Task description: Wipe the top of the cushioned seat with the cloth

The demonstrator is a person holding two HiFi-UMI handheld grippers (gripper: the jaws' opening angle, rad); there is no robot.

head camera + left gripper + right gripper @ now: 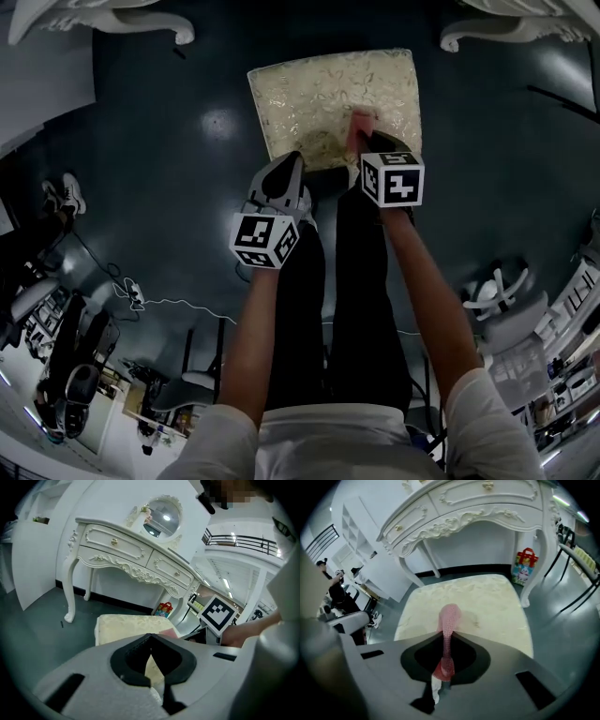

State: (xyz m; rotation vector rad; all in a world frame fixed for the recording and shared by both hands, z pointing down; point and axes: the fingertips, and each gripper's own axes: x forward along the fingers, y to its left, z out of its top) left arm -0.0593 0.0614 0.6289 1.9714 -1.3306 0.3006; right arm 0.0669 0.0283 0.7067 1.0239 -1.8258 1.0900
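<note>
Right gripper (444,667): jaws pinched tight on the pink cloth (449,620), and we're poised over the near part of the seat.
Cloth: a narrow bunched strip runs up out of the jaws, and its free end droops onto the cushion top just ahead of them.
Cushioned seat (319,94): pale, patterned and square, it sits on the dark floor in front of the white dressing table (478,508). Most of its top is open ahead of the cloth.
Left gripper (152,667): jaws together with nothing between them, held off the near left corner of the seat and apart from the cloth.
Step in hand: we judge the wipe is only getting going, with the cloth near the front edge.
Doing it well: we'd press the loose end flat rather than drag a thin rope of fabric, then sweep in overlapping passes away toward the table side and across to both edges.
Pressure: light and even, since the cushion looks soft enough to give under the jaws.
Risk: hard jaw tips scraping the fabric, or the bunched cloth rolling and missing the corners.
</note>
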